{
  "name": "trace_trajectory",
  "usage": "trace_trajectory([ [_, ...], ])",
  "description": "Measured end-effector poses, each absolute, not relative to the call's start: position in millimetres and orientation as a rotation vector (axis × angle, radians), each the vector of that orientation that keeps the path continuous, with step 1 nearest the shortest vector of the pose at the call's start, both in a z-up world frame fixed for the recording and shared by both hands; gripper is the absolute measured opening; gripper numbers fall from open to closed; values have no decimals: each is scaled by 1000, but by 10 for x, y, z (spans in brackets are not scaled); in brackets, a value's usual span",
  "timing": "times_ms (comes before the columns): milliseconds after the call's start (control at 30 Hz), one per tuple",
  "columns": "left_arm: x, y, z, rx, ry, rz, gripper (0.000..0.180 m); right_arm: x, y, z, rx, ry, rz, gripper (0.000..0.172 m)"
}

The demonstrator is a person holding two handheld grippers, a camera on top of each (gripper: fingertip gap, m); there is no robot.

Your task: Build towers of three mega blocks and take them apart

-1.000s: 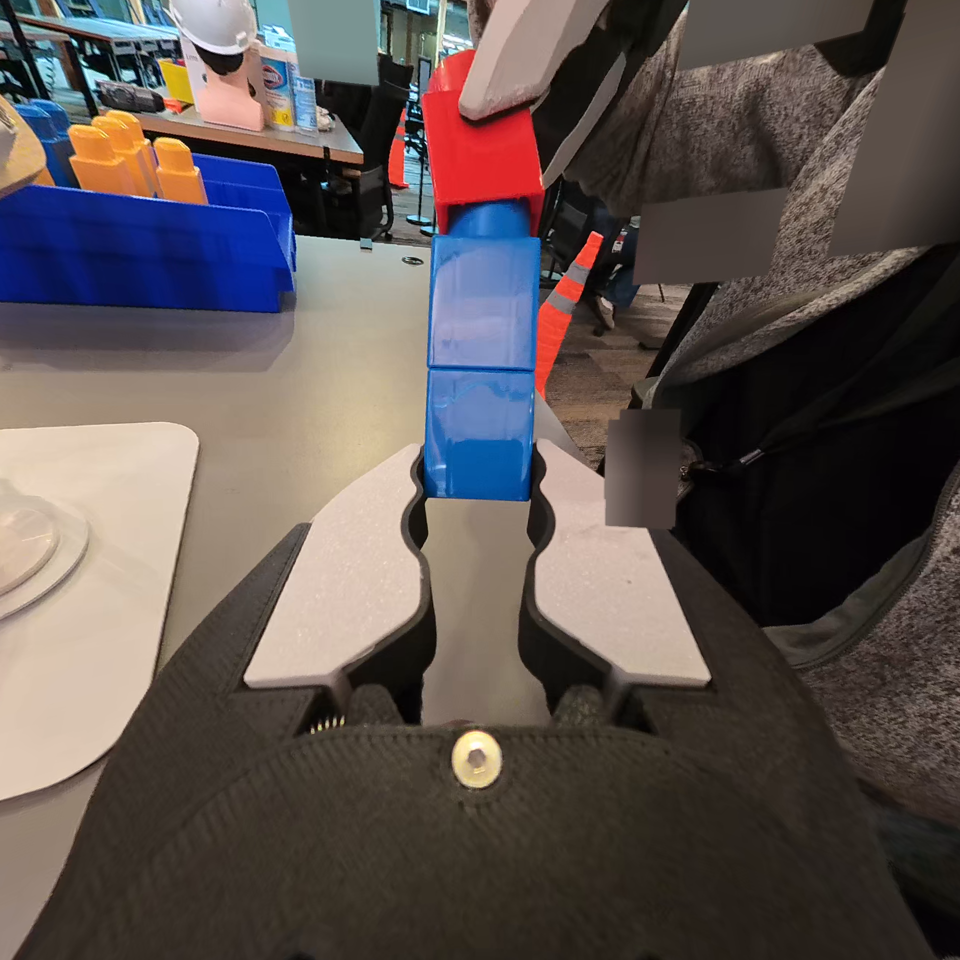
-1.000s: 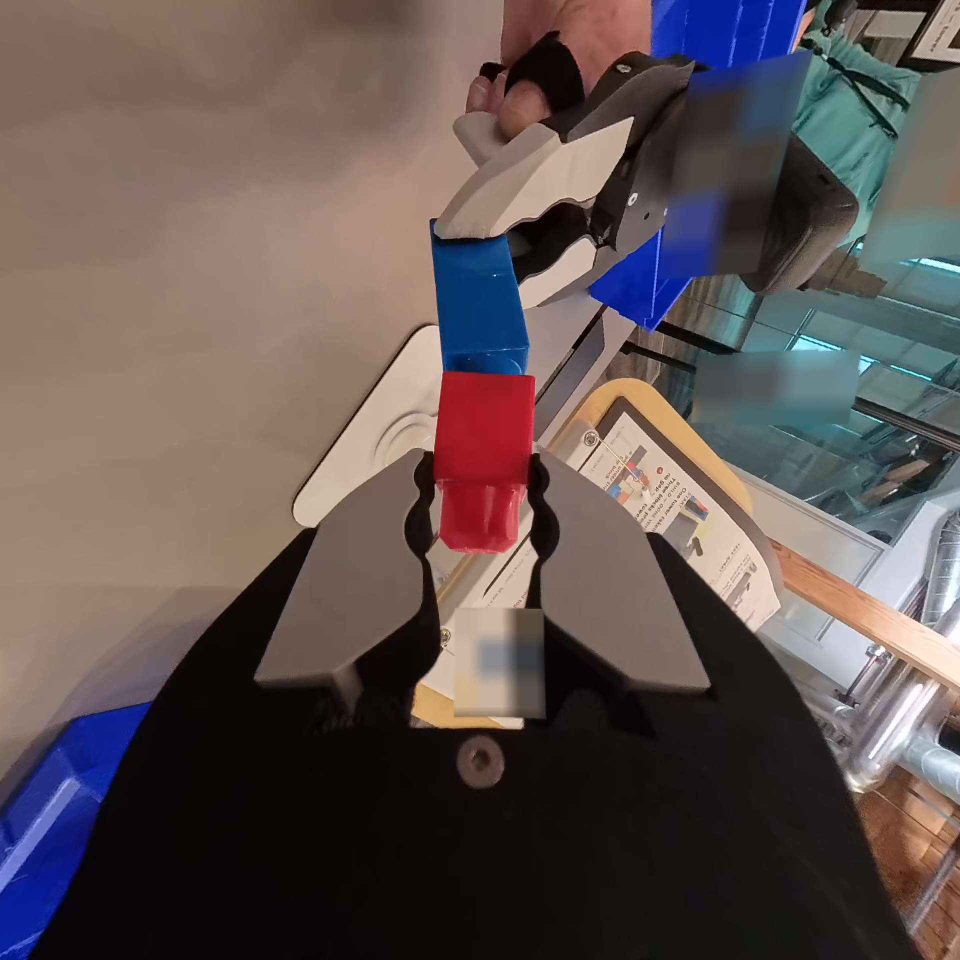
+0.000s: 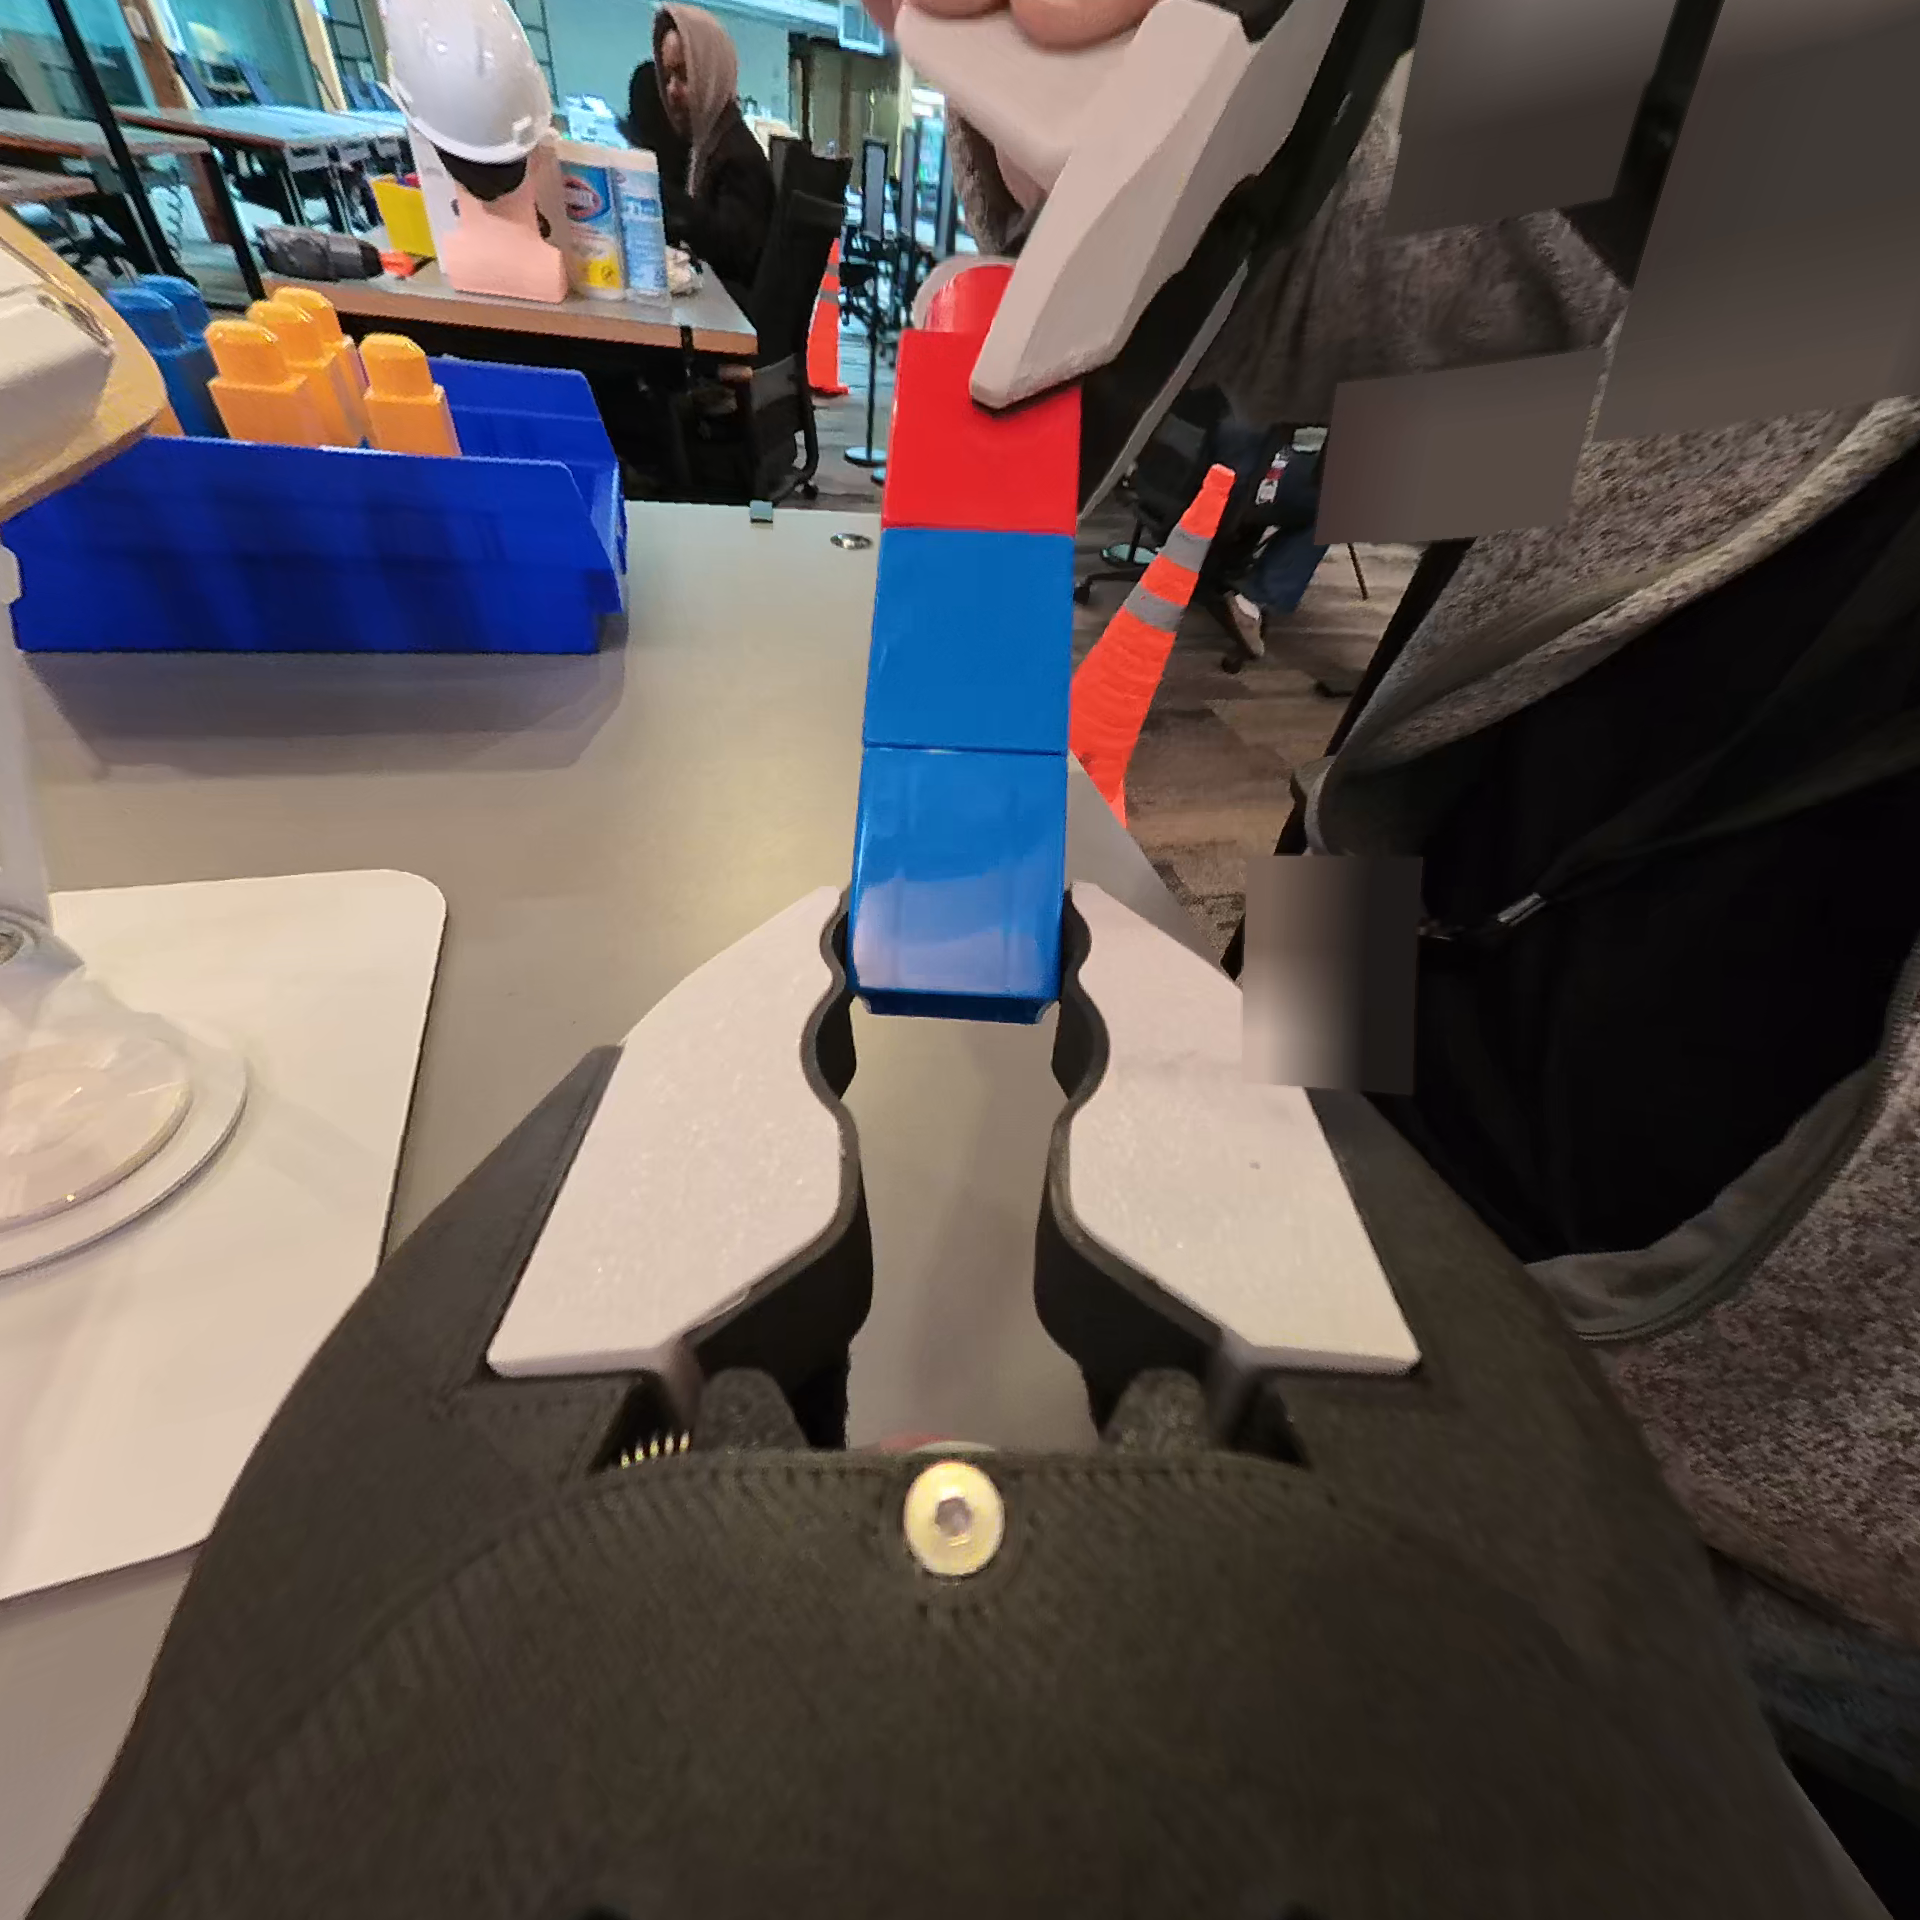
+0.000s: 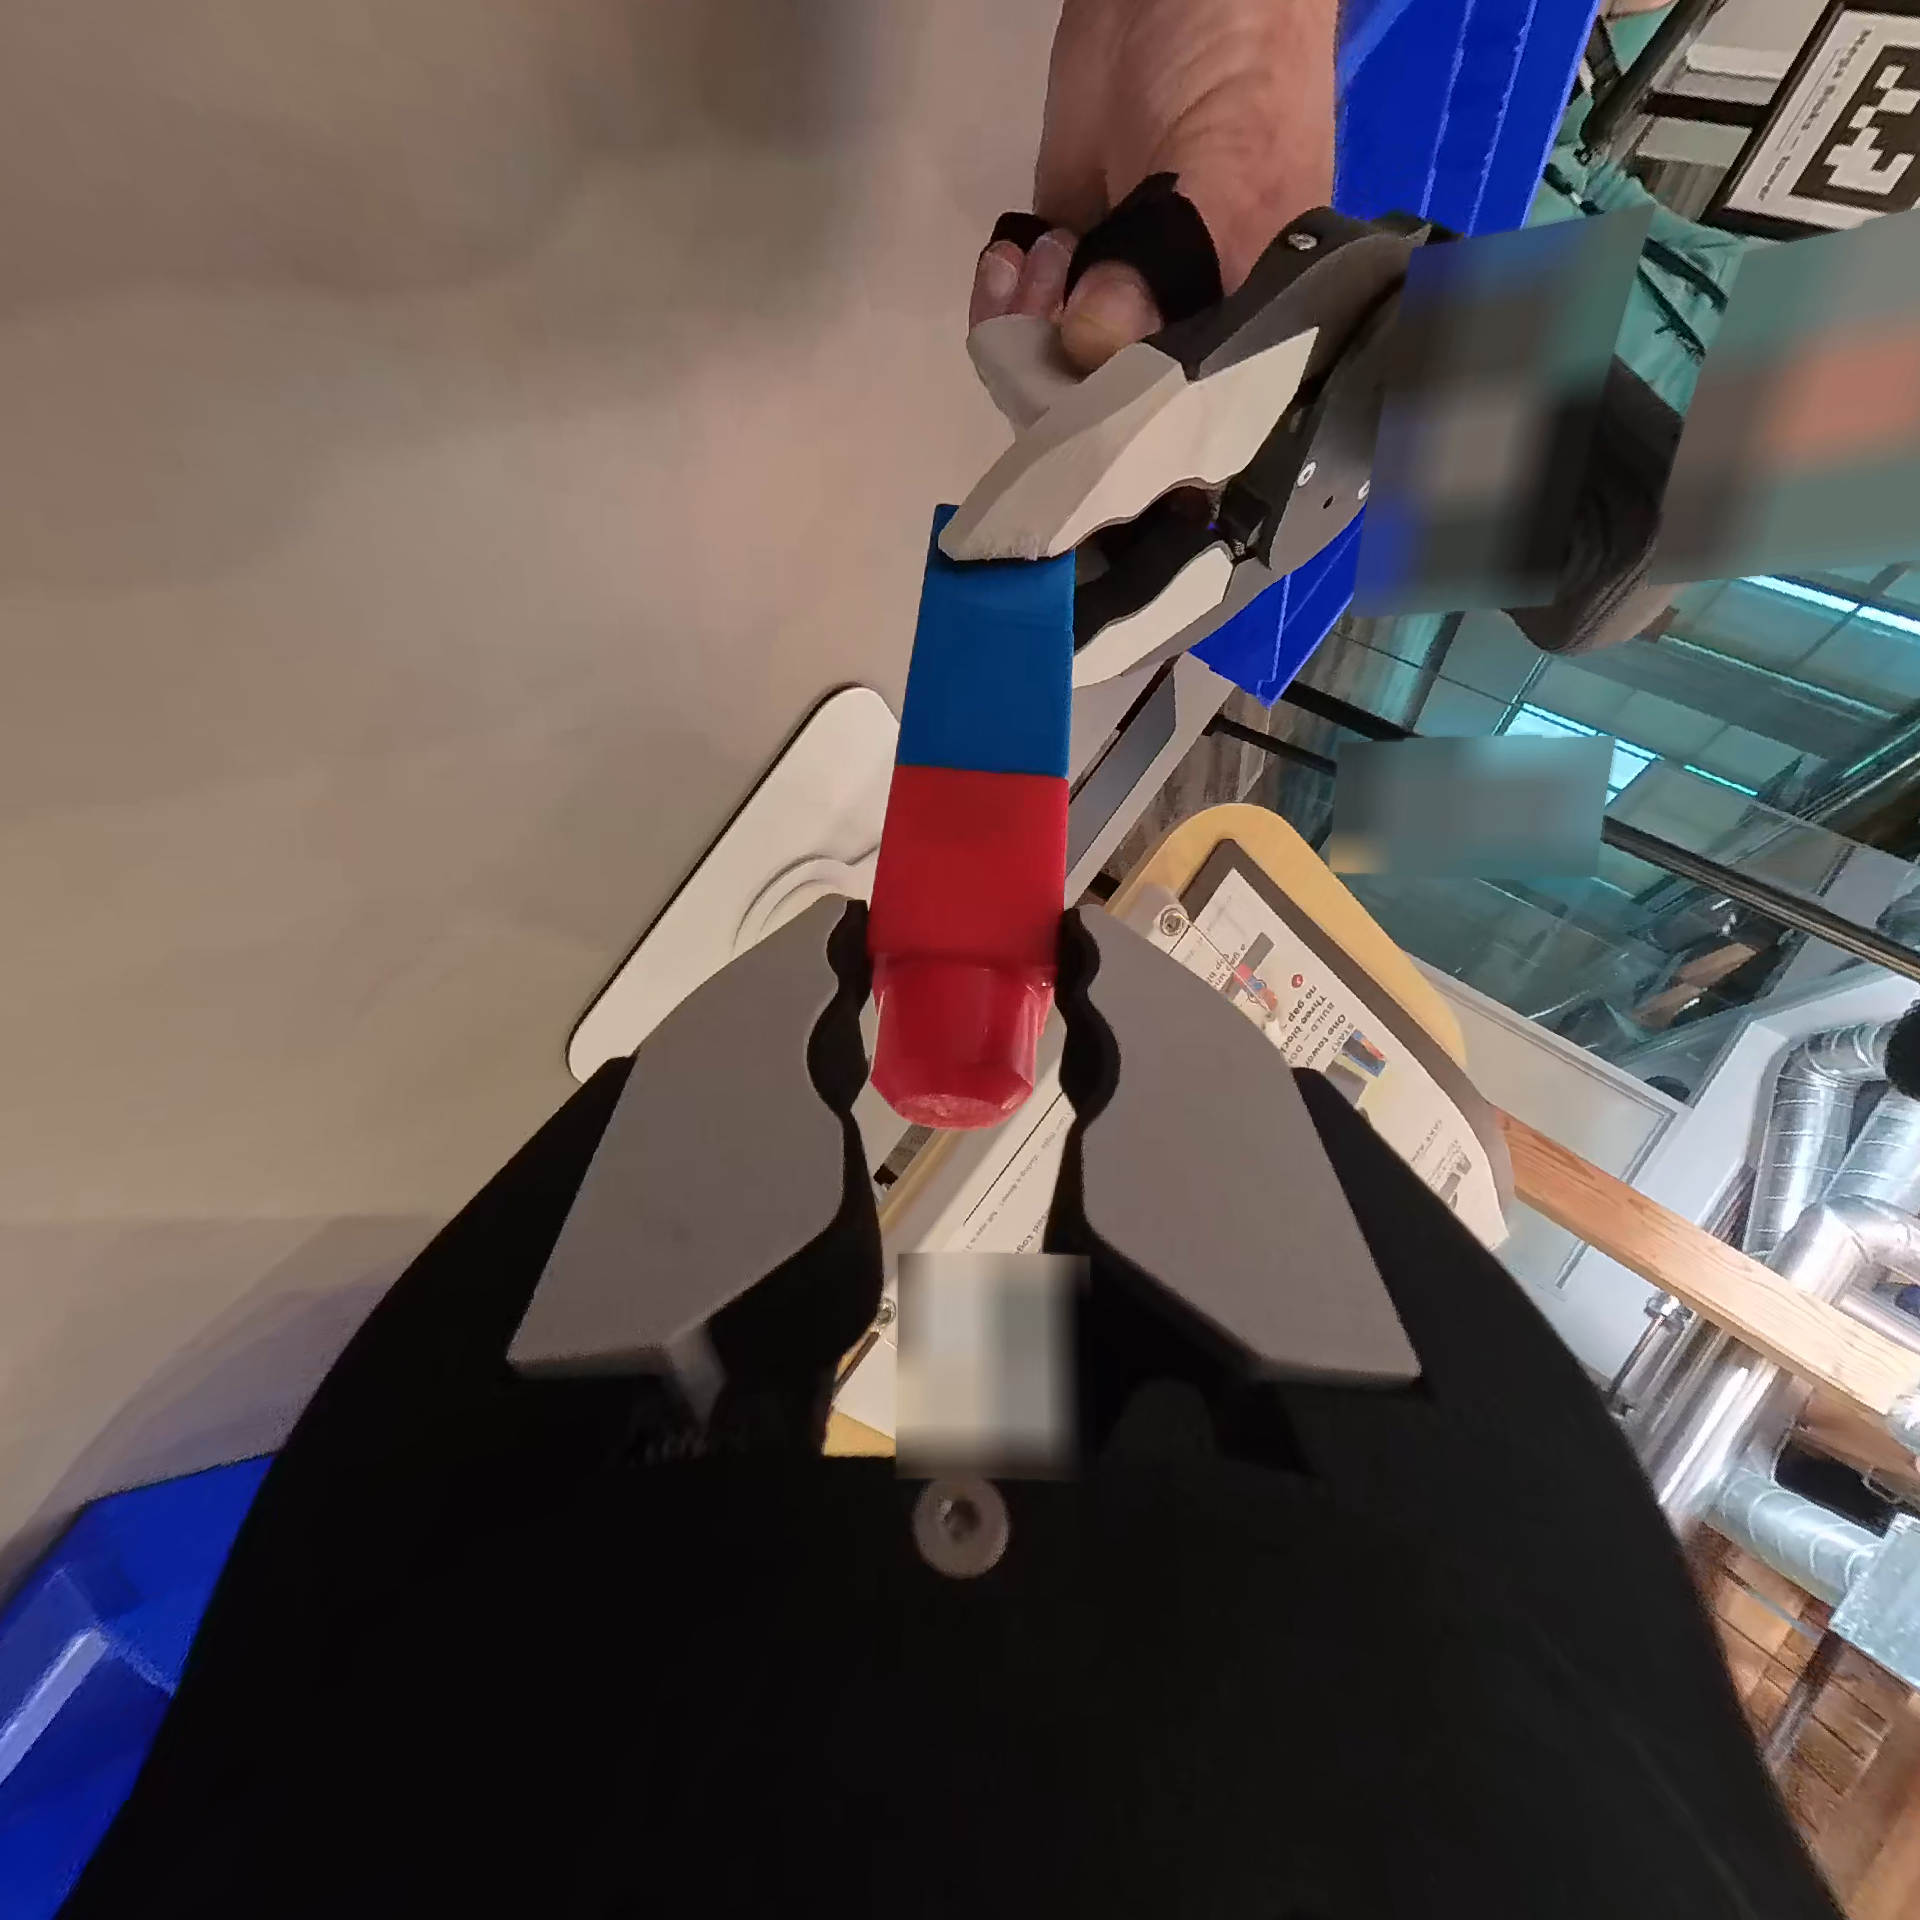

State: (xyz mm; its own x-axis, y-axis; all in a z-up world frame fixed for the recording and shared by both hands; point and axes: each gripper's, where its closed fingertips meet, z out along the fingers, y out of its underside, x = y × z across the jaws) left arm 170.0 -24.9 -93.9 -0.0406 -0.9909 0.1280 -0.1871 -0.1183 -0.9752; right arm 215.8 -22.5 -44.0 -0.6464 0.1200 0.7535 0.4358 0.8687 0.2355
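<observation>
Item: three-block tower, held at both ends above a grey table [image 3: 665, 831].

Tower of mega blocks: lower blue block [image 3: 956, 883], middle blue block [image 3: 966, 634], red block [image 3: 977, 457] on top, all seated flush, no gap at either joint. Left gripper [image 3: 956, 935] is clamped on the lower blue block, a pad pressing each side face. Right gripper [image 4: 961, 935] is clamped on the red block, pads at its sides just above the round stud. Tower is clear of the table surface, near its edge. Elsewhere: blue bin [image 3: 312, 540] at the far left holding upright orange blocks [image 3: 322, 384]; white mat [image 3: 260, 1091] lying flat; orange traffic cone [image 3: 1143, 644] on the floor beyond; framed printed sheet [image 4: 1340, 997] on a wooden board.
</observation>
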Motion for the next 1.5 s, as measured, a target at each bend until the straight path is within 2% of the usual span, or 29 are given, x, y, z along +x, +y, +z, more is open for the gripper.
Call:
trace_trajectory([
  [1067,1721,-283,-899,-1360,1352,-1161,35,2120,-344,-459,-435,-2206,-351,36],
  [1133,1707,-260,-858,-1353,1331,-1138,35,2108,-326,-430,-493,-2183,-326,43],
  [1200,1672,-224,-829,-1356,1319,-1088,35,2108,-248,-374,-597,-2123,-286,66],
  [1367,1638,-129,-762,-1352,1288,-947,35,2209,-184,-265,-1002,-1972,134,58],
  [1433,1657,-80,-791,-1369,1302,-848,35,2218,-152,-314,-1194,-1889,360,66],
  [1500,1694,-82,-798,-1365,1316,-800,35,2231,-109,-353,-1318,-1801,535,60],
])
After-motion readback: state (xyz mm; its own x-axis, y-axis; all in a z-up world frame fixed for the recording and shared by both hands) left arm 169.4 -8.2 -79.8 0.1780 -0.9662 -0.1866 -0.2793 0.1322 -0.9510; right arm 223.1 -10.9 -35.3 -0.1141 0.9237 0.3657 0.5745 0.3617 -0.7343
